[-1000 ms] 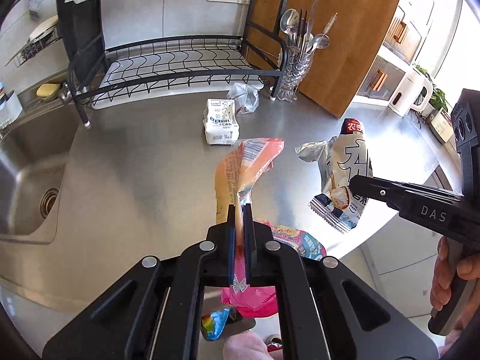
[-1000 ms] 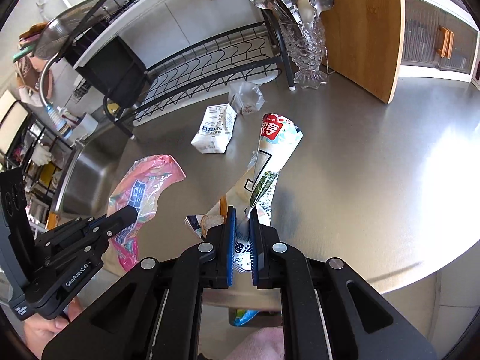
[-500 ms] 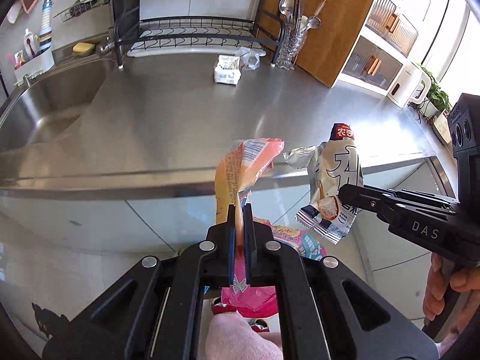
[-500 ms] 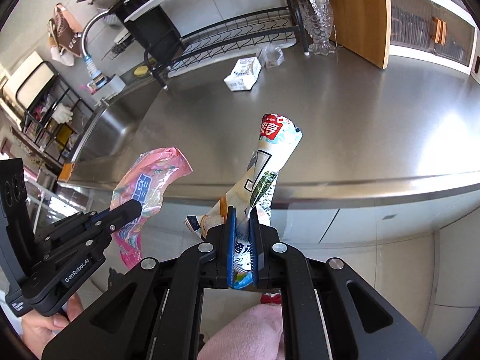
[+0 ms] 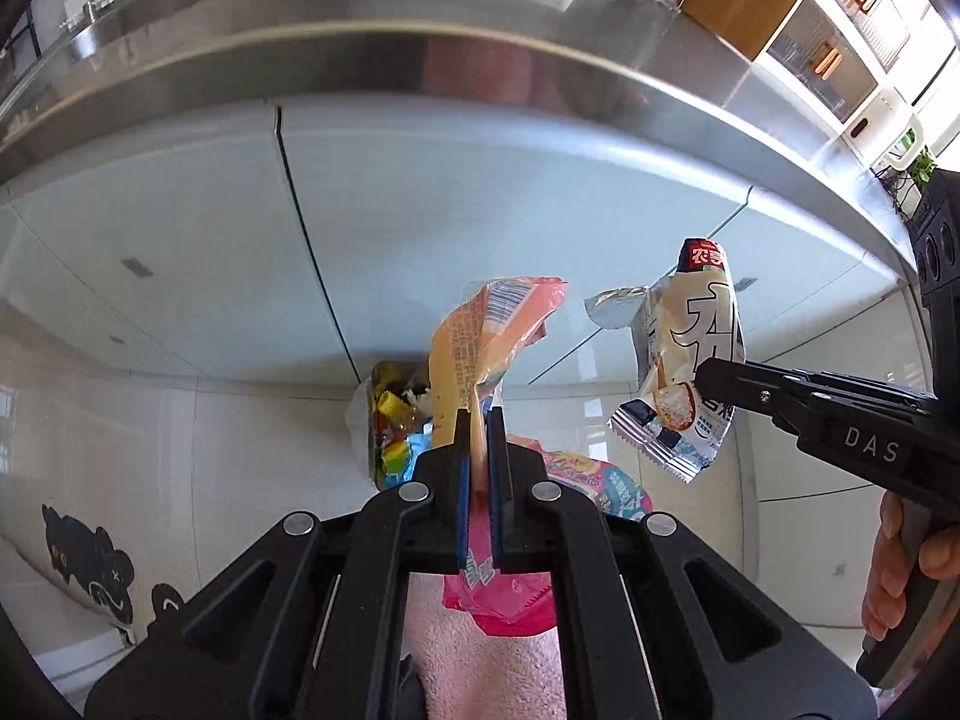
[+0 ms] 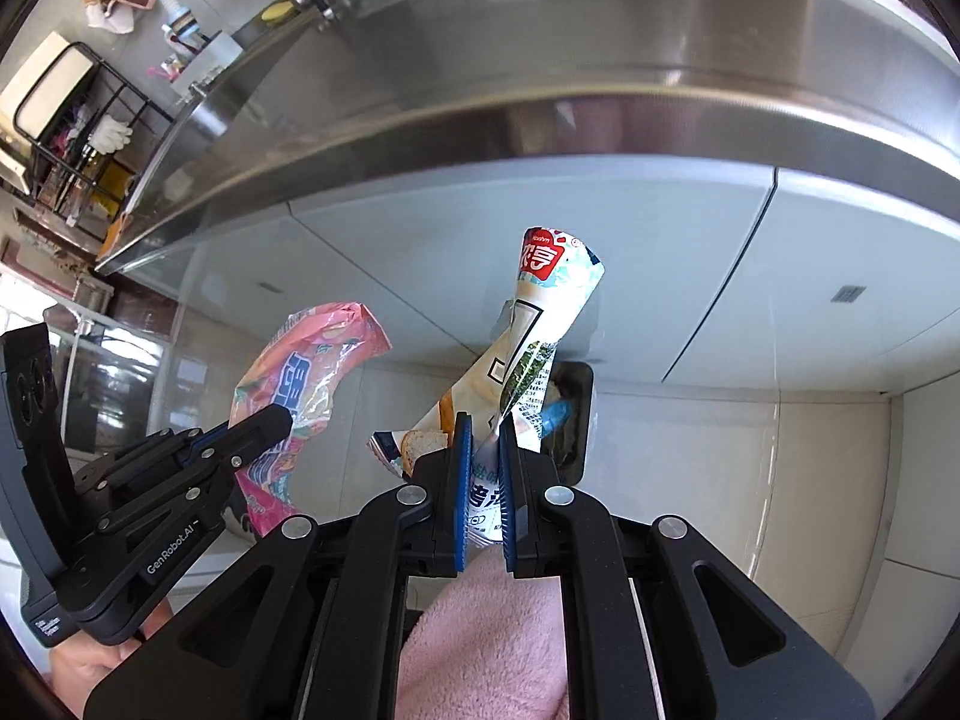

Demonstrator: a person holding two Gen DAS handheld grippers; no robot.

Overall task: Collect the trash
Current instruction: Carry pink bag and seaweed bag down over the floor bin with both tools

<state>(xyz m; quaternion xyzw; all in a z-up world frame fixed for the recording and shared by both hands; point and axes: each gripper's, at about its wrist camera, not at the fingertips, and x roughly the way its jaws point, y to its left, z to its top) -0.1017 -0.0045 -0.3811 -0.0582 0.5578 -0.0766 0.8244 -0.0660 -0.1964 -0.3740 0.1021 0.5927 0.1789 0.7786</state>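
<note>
You held one snack wrapper in each hand-held gripper, below the edge of the stainless-steel bench [image 5: 420, 54].

Your left hand-held gripper [image 5: 478, 420] was clamped on the crumpled pink and orange plastic wrapper [image 5: 486, 330]; your right hand-held gripper [image 6: 482, 426] pinched the white foil snack bag with a red label [image 6: 543, 306]. Both hung in front of pale cabinet doors [image 5: 180, 228], above a small bin of colourful litter [image 5: 390, 420] on the floor.
</note>
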